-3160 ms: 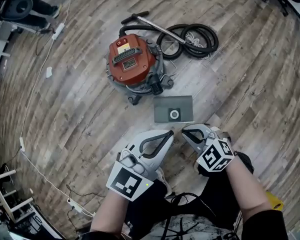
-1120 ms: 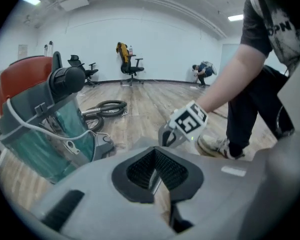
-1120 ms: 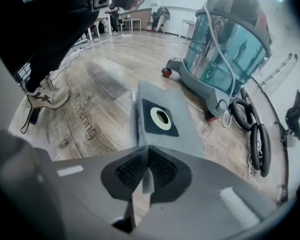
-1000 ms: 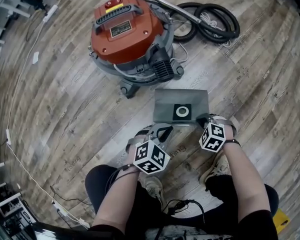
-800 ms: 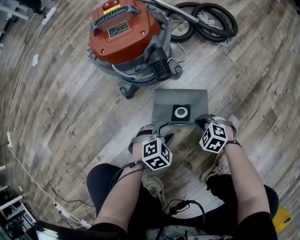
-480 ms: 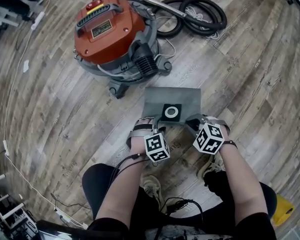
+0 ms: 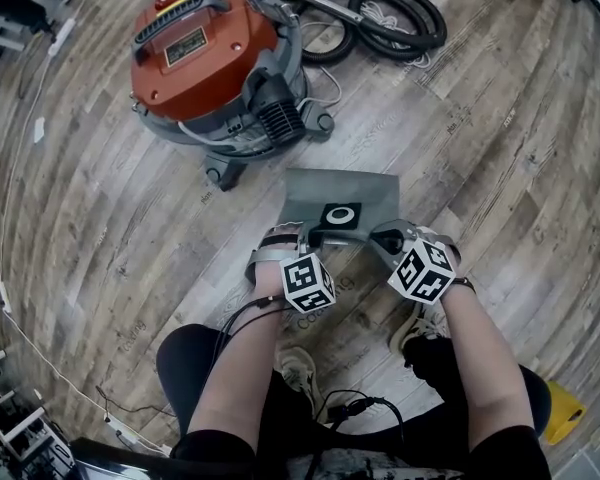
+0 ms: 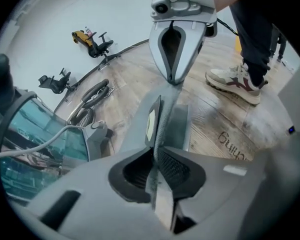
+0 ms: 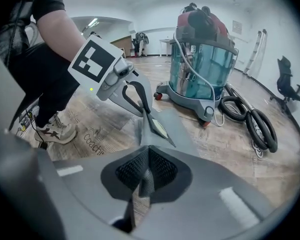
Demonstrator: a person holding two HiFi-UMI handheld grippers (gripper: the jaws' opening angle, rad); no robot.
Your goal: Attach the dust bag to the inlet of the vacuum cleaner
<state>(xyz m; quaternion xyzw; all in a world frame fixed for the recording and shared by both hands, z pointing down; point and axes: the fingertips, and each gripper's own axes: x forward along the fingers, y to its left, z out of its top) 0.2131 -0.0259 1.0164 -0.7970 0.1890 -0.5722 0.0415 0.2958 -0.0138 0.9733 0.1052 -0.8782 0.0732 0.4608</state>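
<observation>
The grey dust bag (image 7: 355, 190) lies on the wood floor in front of the vacuum cleaner (image 7: 205, 58), its black collar with a white ring (image 7: 338, 214) facing up. My left gripper (image 7: 302, 234) holds the bag's near left edge; its jaws have just been closing, and in the left gripper view the bag (image 8: 162, 116) stands edge-on, pinched between them. My right gripper (image 7: 383, 240) is shut on the near right edge, and the bag (image 9: 162, 126) runs out from its jaws. The vacuum (image 9: 202, 59) has a red lid and a clear blue tank.
The black hose (image 7: 380, 18) and a metal wand lie coiled behind the vacuum. A thin cable (image 7: 20, 168) runs along the floor at the left. The person's shoes (image 7: 300, 368) stand close behind the grippers. A yellow object (image 7: 562, 410) sits at the lower right.
My left gripper has come down onto the bag's near left edge and taken hold of it. The right gripper has kept its grip and risen slightly, lifting the near edge.
</observation>
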